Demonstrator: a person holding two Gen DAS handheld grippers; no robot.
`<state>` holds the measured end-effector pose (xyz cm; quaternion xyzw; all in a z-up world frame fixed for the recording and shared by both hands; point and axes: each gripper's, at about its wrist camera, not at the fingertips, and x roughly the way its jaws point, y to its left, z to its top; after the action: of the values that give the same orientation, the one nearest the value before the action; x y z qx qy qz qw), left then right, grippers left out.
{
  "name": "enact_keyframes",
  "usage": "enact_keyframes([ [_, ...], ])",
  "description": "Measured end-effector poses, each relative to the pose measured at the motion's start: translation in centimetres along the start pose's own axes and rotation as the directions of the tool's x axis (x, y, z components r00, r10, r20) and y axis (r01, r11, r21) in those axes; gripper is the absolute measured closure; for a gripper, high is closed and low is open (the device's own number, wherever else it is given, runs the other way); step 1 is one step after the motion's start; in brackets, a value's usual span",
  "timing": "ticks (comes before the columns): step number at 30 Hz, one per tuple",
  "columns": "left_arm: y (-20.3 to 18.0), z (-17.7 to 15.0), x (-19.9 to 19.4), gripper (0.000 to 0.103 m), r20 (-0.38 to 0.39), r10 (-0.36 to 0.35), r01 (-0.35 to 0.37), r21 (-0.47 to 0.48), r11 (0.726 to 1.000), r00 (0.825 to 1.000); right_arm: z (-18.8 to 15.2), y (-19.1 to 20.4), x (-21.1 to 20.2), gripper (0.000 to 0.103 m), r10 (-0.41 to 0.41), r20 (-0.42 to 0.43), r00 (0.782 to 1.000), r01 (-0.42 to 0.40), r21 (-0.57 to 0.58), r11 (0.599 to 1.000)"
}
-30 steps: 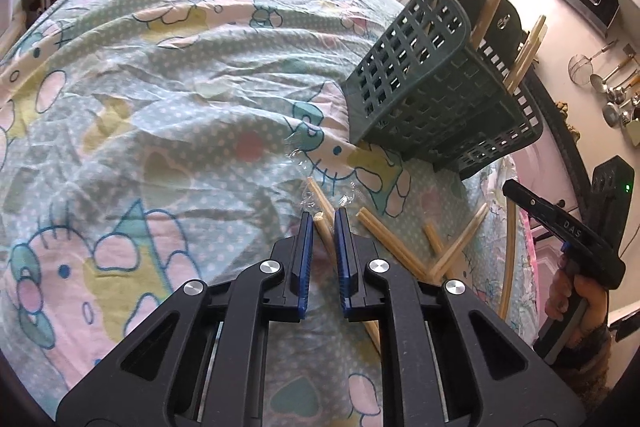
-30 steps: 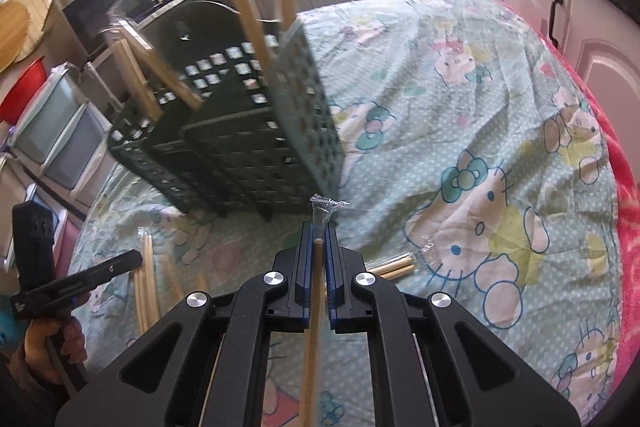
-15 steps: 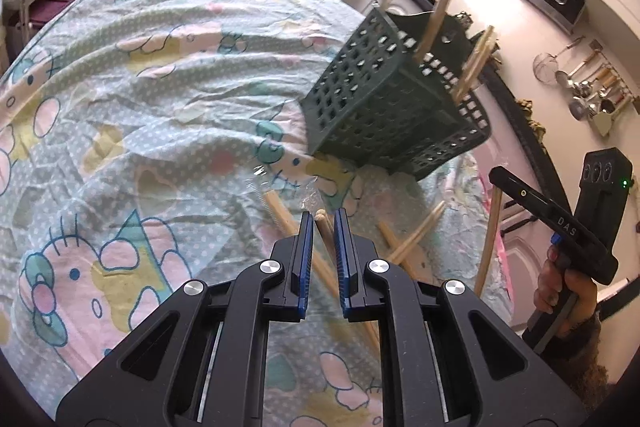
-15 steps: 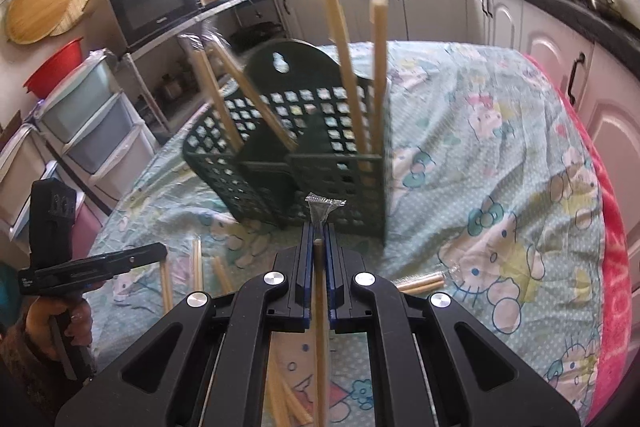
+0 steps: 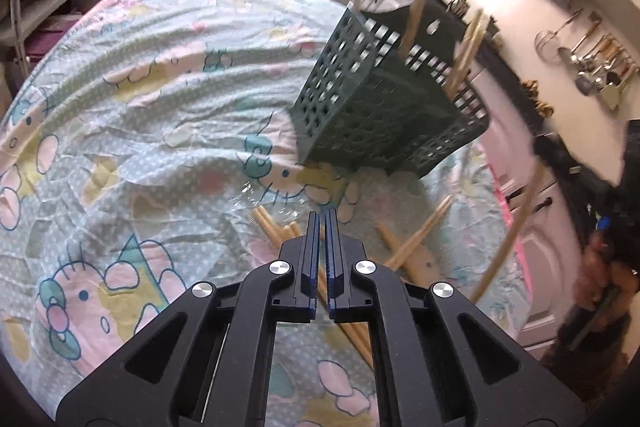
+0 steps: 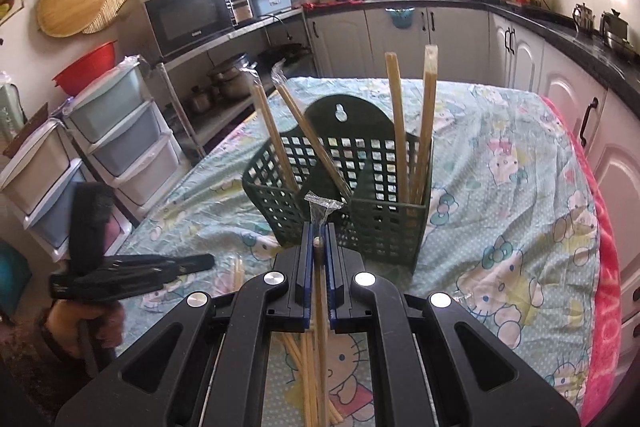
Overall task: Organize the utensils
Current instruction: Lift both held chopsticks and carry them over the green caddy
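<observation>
A dark green perforated holder point(image 6: 360, 211) point(image 5: 380, 107) stands on the table with several wooden chopsticks point(image 6: 424, 123) upright in it. My right gripper point(image 6: 319, 227) is shut on a plastic-wrapped chopstick pair point(image 6: 320, 307) point(image 5: 508, 239), held in the air in front of the holder, with the wrapper's tip poking above the jaws. My left gripper point(image 5: 322, 217) point(image 6: 208, 259) hovers low over loose chopsticks point(image 5: 276, 231) on the cloth. Its jaws are shut, and no stick shows between the pads. More loose chopsticks point(image 5: 416, 239) point(image 6: 296, 359) lie near the holder's base.
The table wears a pale cartoon-cat cloth point(image 5: 140, 107) with a red edge point(image 6: 604, 307) on the right. Plastic drawers point(image 6: 120, 131) and a shelf with a microwave point(image 6: 188, 15) stand beyond the left side. White cabinets point(image 6: 520, 59) line the far wall.
The right gripper has risen with its wrapped chopsticks, so the holder's open top now shows. The left jaws have gone from a narrow gap around a chopstick to shut.
</observation>
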<state>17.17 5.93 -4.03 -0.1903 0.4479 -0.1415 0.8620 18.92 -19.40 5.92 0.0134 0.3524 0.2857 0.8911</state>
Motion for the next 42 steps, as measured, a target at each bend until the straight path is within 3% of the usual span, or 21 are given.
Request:
enact_keyframes([
  [5,0.1,0.2,2.4,0.086,-0.052,0.048,-0.047,0.025,0.999,0.997,0.7,0.7,-1.2,0.097,0.011,0.037,0.999,-0.010,-0.014,1.000],
  [8,-0.2,0.3,3.3,0.083,-0.067,0.075,-0.072,0.045,0.996,0.995,1.3,1.3,-2.1,0.097,0.021,0.063,0.998,-0.020,-0.024,1.000],
  [22,-0.1,1.5,5.0,0.084,-0.091,0.135,-0.130,0.053,0.990,0.987,4.1,3.0,-4.8,0.097,0.059,0.159,0.985,-0.048,-0.067,0.997],
  [25,0.0,1.6,5.5,0.094,-0.104,0.140,-0.135,0.058,0.989,0.985,4.4,3.2,-4.9,0.097,0.063,0.171,0.983,-0.053,-0.066,0.996],
  [32,-0.4,1.9,4.2,0.099,-0.074,0.078,-0.076,0.038,0.996,0.994,5.5,3.6,-5.5,0.097,0.068,0.202,0.977,-0.055,-0.069,0.996],
  [37,-2.5,3.1,0.8,0.099,0.001,0.007,-0.007,0.064,0.998,1.000,6.2,3.6,-6.0,0.097,0.063,0.226,0.972,-0.048,-0.071,0.996],
  [42,-5.5,4.5,-2.5,0.099,0.077,-0.067,0.058,0.114,0.992,0.995,6.9,3.6,-6.6,0.097,0.054,0.251,0.966,-0.035,-0.079,0.996],
])
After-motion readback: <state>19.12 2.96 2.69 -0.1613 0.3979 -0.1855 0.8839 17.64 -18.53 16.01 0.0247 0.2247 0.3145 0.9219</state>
